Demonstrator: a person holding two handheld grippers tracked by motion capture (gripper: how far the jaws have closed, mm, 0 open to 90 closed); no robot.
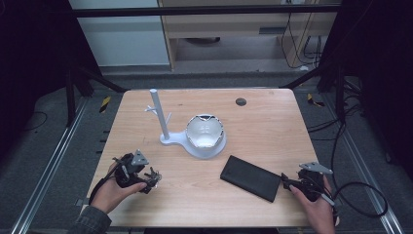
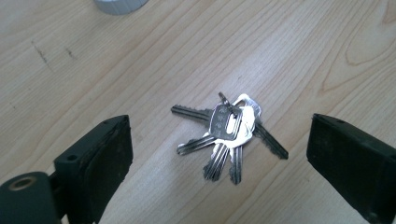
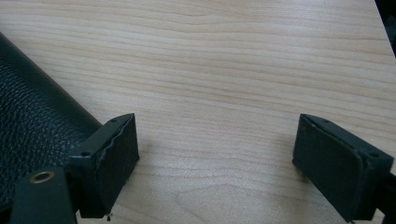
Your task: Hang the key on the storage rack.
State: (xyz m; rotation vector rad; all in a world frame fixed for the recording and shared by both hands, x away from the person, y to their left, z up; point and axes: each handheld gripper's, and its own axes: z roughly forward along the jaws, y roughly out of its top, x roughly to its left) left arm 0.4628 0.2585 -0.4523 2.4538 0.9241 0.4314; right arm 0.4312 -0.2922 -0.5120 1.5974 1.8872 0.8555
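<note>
Saw bunch of silver metal keys (image 2: 229,135) centred between my left tongs (image 2: 219,154), wide open, empty; blades fanned toward frame bottom.

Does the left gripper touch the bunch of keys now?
Apart. In the left gripper view, the keys lie on bare wood between the open left gripper jaws, with clear gaps.

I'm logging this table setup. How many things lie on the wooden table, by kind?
Bunch of silver metal keys: 1
Black leather-look flat case: 1
White plastic stand with an upright post: 1
Shiny white-and-silver bowl-like thing on the stand's base: 1
Total: 4
</note>
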